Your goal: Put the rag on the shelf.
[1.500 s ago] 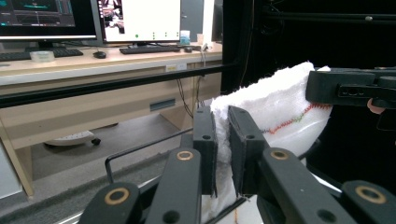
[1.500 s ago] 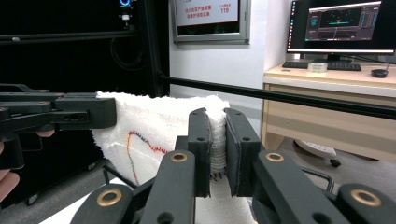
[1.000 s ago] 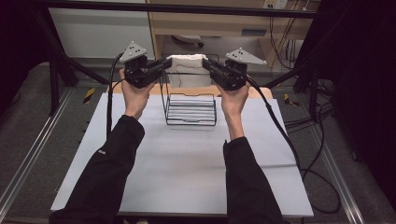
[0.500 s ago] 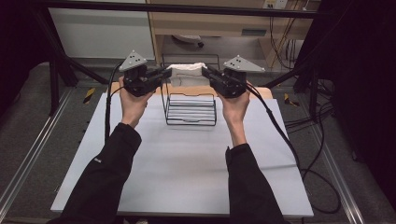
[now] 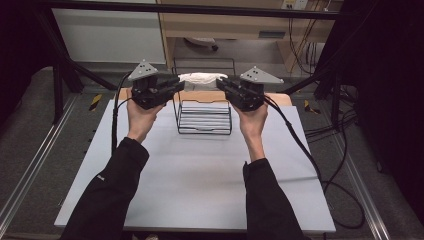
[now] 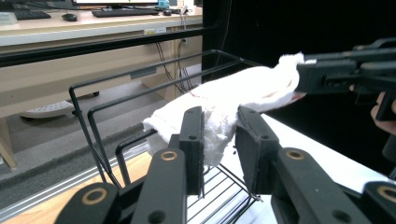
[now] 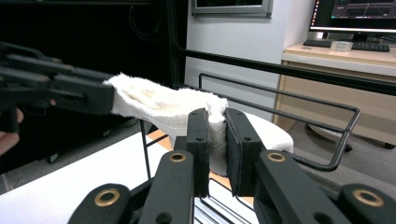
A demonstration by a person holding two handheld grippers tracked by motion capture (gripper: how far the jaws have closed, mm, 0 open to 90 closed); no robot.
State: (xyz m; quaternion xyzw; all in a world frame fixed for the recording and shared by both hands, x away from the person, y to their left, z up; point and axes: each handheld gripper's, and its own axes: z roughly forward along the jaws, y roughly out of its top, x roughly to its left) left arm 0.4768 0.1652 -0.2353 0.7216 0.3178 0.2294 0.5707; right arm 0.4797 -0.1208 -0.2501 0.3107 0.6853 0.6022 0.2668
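Observation:
A white towel (image 5: 202,77) hangs stretched between my two grippers, just above the far rim of a black wire rack (image 5: 205,117). My left gripper (image 5: 180,83) grips the towel's left end and my right gripper (image 5: 221,83) its right end. In the left gripper view, thick folds of towel (image 6: 243,88) fill the gap in my left gripper (image 6: 219,116). In the right gripper view, my right gripper (image 7: 217,116) pinches the towel (image 7: 159,105) tightly. The rack's bars (image 7: 327,105) run behind the cloth.
The rack stands on a wooden board (image 5: 280,98) at the far edge of the white table (image 5: 200,175). Black frame bars cross behind the table. Cables trail off the table's right side. A desk with a keyboard (image 6: 126,11) stands beyond.
Both grippers and the towel have come a little nearer and lower, closer to the rack. Both grips on the towel are unchanged.

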